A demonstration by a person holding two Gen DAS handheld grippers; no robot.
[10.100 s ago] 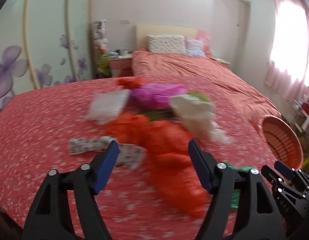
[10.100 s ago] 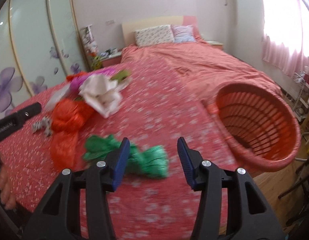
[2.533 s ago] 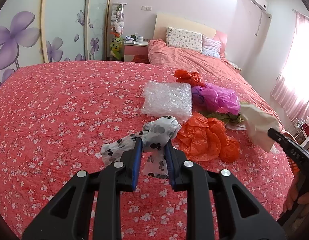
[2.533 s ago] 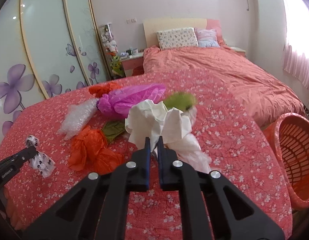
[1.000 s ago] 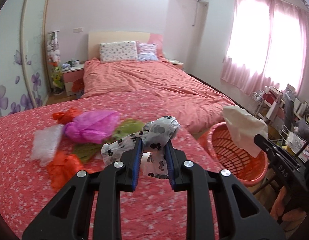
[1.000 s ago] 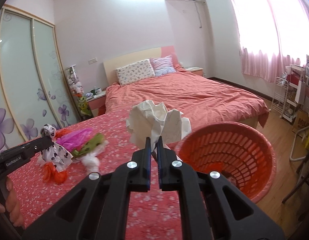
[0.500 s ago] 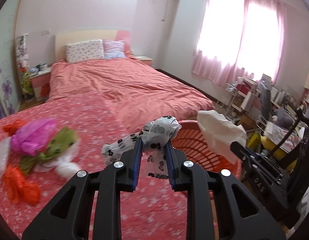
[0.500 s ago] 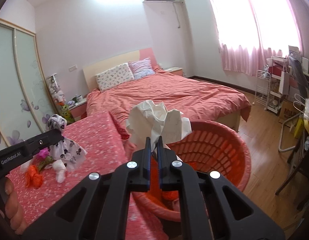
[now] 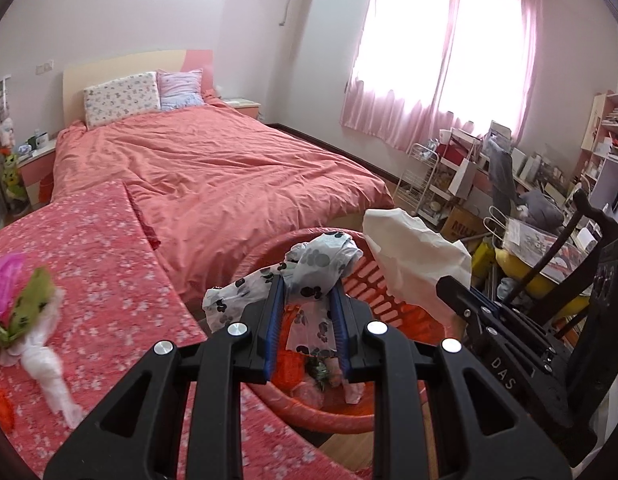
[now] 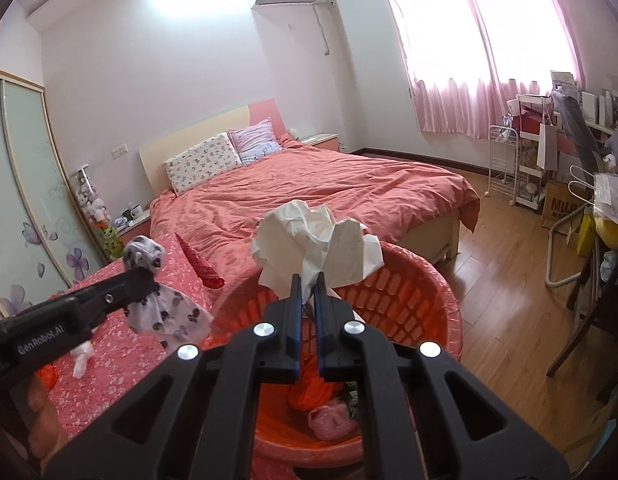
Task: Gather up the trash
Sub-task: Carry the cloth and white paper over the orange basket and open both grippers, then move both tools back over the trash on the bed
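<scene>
My left gripper [image 9: 308, 289] is shut on a white plastic bag with black spots [image 9: 321, 258], held over the near rim of the orange laundry basket [image 9: 373, 280]. My right gripper [image 10: 308, 285] is shut on a crumpled white paper [image 10: 315, 242], also above that orange basket [image 10: 417, 304]. The basket holds orange, pink and green scraps at its bottom. Each gripper shows in the other's view: the right gripper [image 9: 453, 286] with its white paper [image 9: 409, 254] at the right, the left gripper [image 10: 143, 276] with the spotted bag [image 10: 165, 308] at the left.
On the flowered red cover [image 9: 89, 264] lie a pink bag [image 9: 3, 284], a green scrap [image 9: 31, 300] and a white knotted bag [image 9: 49, 372]. Behind is a made bed [image 10: 309, 188]. A cluttered desk, wire rack [image 10: 505, 160] and chair [image 10: 589, 292] stand on the wooden floor at right.
Both grippers have swung right from the flowered cover to over the orange basket, which now fills the middle of both views. Each still holds its piece of trash.
</scene>
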